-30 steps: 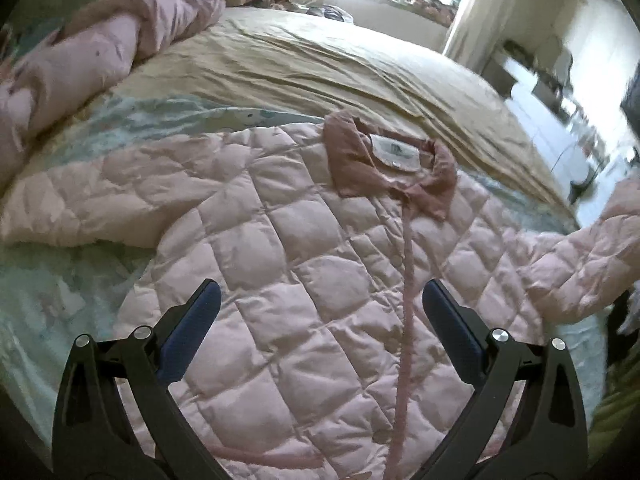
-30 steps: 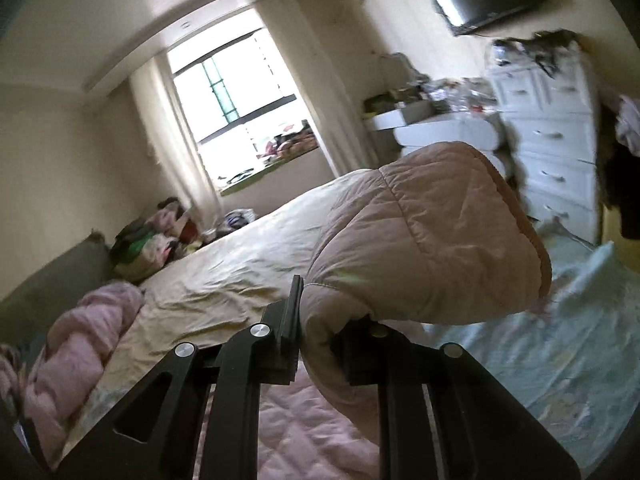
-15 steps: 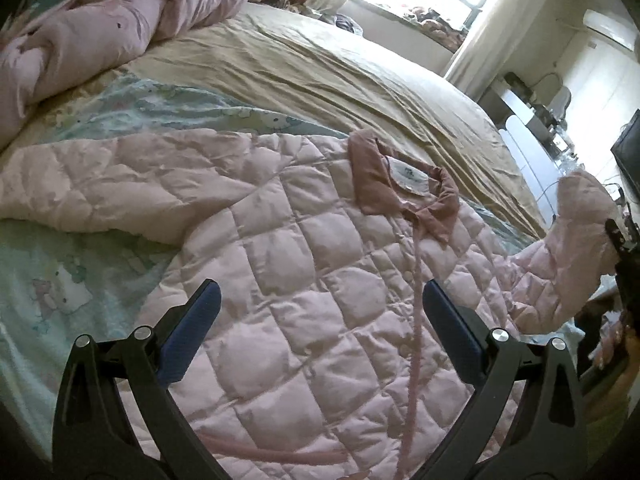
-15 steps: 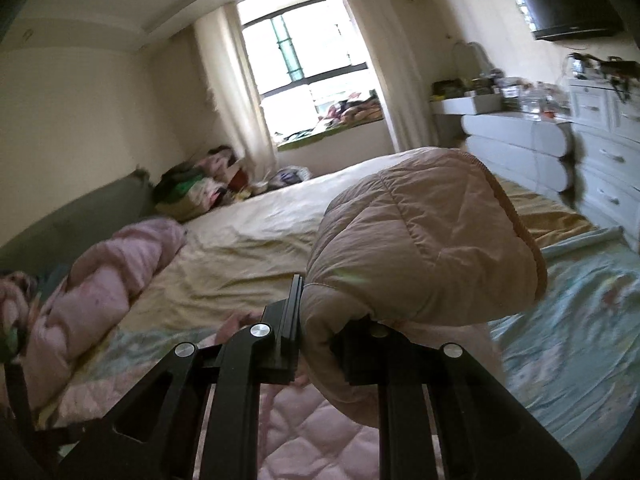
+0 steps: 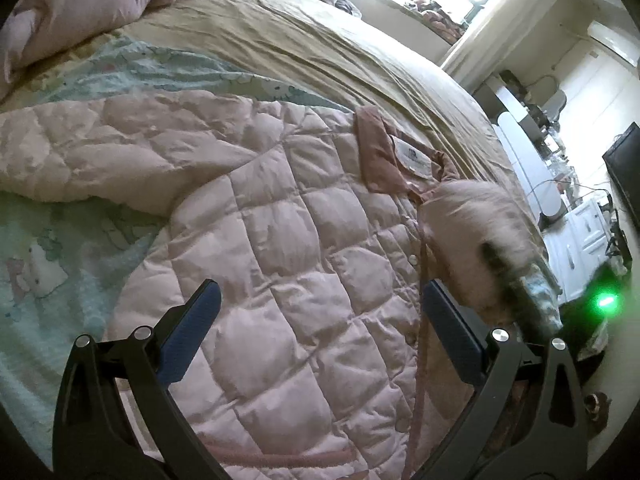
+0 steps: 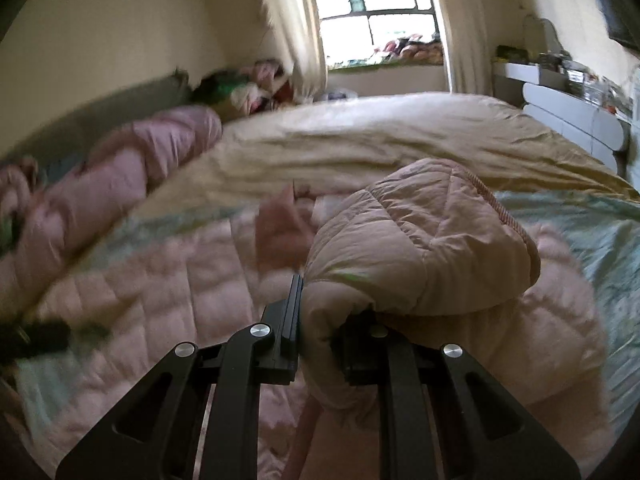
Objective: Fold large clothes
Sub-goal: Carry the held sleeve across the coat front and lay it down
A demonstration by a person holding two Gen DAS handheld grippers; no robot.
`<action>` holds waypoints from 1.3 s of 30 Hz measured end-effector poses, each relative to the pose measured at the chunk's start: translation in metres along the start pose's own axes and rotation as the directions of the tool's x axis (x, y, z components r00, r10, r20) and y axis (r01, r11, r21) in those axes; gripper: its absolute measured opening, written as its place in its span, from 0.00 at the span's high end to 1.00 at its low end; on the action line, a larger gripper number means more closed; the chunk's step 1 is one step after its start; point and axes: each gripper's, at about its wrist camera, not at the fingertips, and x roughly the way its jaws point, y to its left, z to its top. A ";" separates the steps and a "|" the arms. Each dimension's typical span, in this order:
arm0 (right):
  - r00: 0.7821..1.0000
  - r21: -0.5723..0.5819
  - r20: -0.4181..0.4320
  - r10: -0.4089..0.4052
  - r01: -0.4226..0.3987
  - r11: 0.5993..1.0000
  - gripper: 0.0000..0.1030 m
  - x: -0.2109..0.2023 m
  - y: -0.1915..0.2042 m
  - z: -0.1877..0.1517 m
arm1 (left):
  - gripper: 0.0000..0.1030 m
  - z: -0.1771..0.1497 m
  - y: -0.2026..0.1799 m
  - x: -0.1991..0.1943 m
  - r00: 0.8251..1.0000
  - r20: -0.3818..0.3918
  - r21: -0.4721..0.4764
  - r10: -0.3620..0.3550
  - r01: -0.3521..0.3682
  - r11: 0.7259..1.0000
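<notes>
A pink quilted jacket (image 5: 288,264) lies front up on the bed, its darker collar (image 5: 384,156) with a white label toward the far side. One sleeve (image 5: 92,152) stretches out to the left. My left gripper (image 5: 320,304) hangs open above the jacket's chest, nothing between its blue pads. The other sleeve (image 6: 424,244) is bunched and lifted, with my right gripper (image 6: 320,300) shut on its cuff end. In the left wrist view that sleeve (image 5: 472,228) appears blurred over the jacket's right shoulder, just below the collar.
The bed carries a tan sheet (image 5: 320,44) and a pale blue printed blanket (image 5: 44,248). A rolled pink duvet (image 6: 120,176) lies along the left side. White drawers (image 6: 576,120) stand at the right, a window (image 6: 380,4) beyond the bed.
My right gripper has swung the held sleeve from beside the bed in over the jacket's body and lower. The left gripper drifted a little over the chest, still open.
</notes>
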 end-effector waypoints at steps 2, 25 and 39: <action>1.000 -0.013 -0.028 0.008 -0.008 1.000 0.83 0.014 0.009 -0.019 | 0.08 0.000 -0.001 0.005 1.000 -0.010 0.002 -0.013 0.013 1.000; 0.993 -0.231 0.063 0.098 -0.081 0.969 0.74 -0.009 0.050 -0.049 | 0.08 0.052 -0.034 0.019 0.992 -0.060 0.018 -0.107 0.108 0.994; 0.957 -0.222 -0.065 0.282 -0.289 0.931 0.23 0.003 0.046 -0.053 | 0.09 0.045 0.001 0.067 0.964 -0.129 -0.174 -0.235 0.211 0.962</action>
